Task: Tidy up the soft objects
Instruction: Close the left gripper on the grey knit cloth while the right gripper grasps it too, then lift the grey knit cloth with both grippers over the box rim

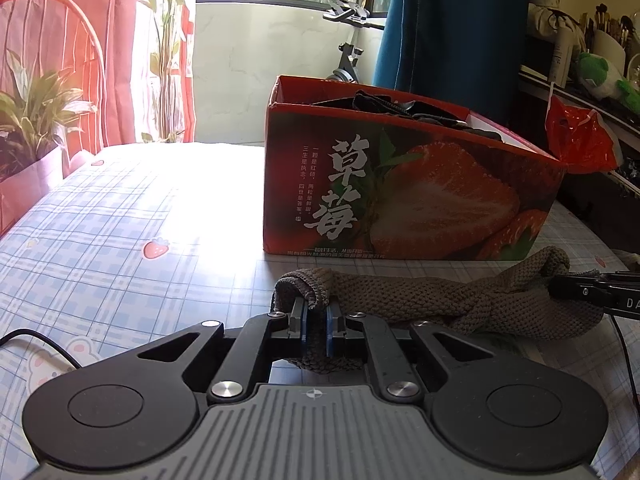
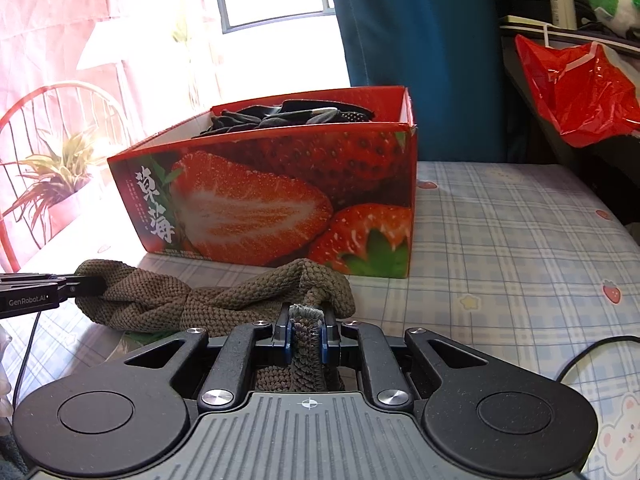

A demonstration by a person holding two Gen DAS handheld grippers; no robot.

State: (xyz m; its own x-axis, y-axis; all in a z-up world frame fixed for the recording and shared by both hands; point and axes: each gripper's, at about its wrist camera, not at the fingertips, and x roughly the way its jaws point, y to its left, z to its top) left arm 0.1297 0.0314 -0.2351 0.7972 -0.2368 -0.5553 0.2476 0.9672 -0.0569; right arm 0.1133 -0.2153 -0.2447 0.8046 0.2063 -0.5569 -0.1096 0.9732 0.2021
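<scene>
Brown knitted cloth [image 1: 460,300] lies lengthwise between left gripper [image 1: 316,330] and right gripper [image 2: 306,340], each clamped on one end, just before the strawberry box [image 2: 280,184].

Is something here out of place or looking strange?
Only the brown knit cloth: it lies twisted and bunched on the table before the strawberry box, not inside. The left gripper and right gripper each pinch one end.

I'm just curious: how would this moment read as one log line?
left claw: shut on knit cloth | right claw: shut on its other end | strawberry box: behind, dark items inside
</scene>
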